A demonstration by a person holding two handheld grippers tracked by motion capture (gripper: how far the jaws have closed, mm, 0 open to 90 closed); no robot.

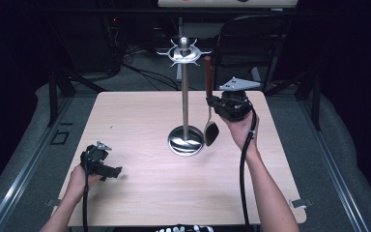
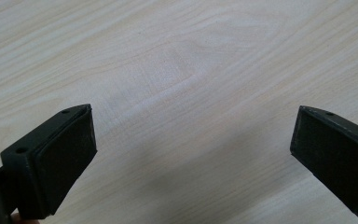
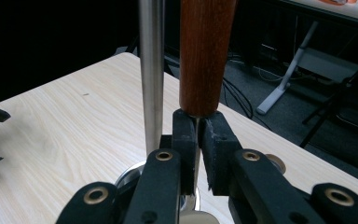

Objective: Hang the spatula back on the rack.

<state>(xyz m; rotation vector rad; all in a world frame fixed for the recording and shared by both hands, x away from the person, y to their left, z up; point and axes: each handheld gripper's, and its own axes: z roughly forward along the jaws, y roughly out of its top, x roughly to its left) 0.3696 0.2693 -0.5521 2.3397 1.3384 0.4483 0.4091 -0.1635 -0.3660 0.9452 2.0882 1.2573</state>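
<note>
Steel shaft pinched between its pads, the right gripper (image 1: 211, 102) holds a spoon (image 1: 209, 113) upright, wooden handle on top, bowl hanging just beside the stand (image 1: 185, 96) and above its round base. Low over the table (image 1: 140, 183) at the near left, the left gripper (image 1: 110, 170) has its jaws wide apart, holding nothing.

Right gripper (image 1: 211, 102) raised above the table, forearm angled up from the bottom edge, jaws clamped shut on something thin. Left gripper (image 1: 113, 172) low near the table's left side, jaws spread wide, nothing between them, forearm short in view.
</note>
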